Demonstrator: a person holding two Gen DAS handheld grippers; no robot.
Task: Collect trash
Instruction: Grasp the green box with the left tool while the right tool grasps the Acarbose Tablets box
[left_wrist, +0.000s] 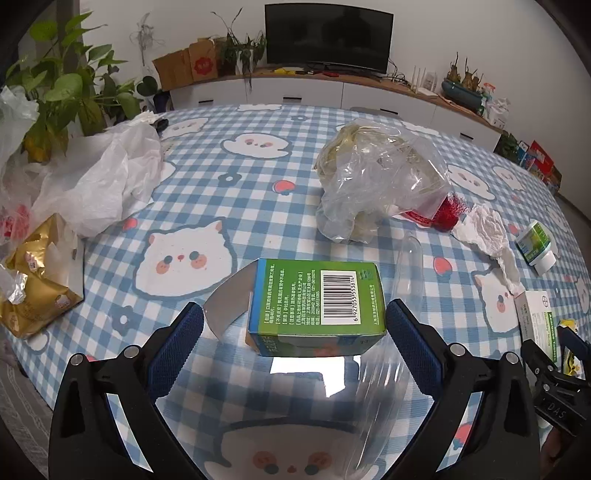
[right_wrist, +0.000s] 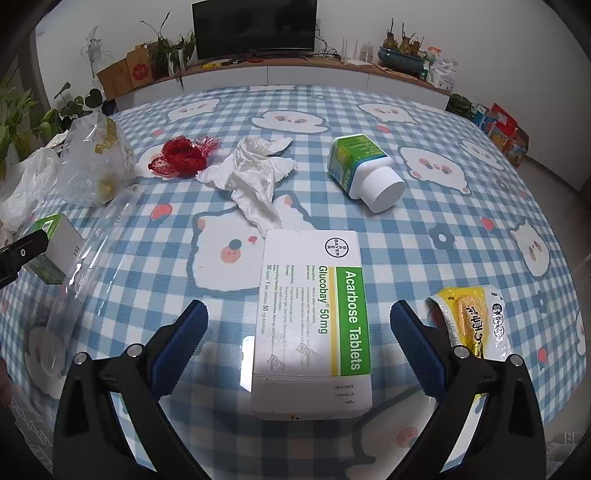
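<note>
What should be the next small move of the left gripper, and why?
Probably close the left gripper on the green box: the box lies on the table between the open blue pads, flap open, nothing gripped yet.

Both cameras sat low over the checked surface (left_wrist: 229, 206), looking forward toward the TV wall. The left view was close on a green box (left_wrist: 317, 306), the right on a white tablet box (right_wrist: 314, 317); both shared the crumpled tissue (right_wrist: 255, 177).

two cartons (left_wrist: 317, 299) (right_wrist: 314, 317), one pill bottle (right_wrist: 364, 171), one tissue (right_wrist: 255, 173), one red net (right_wrist: 181, 155), one snack wrapper (right_wrist: 476, 321)
</note>
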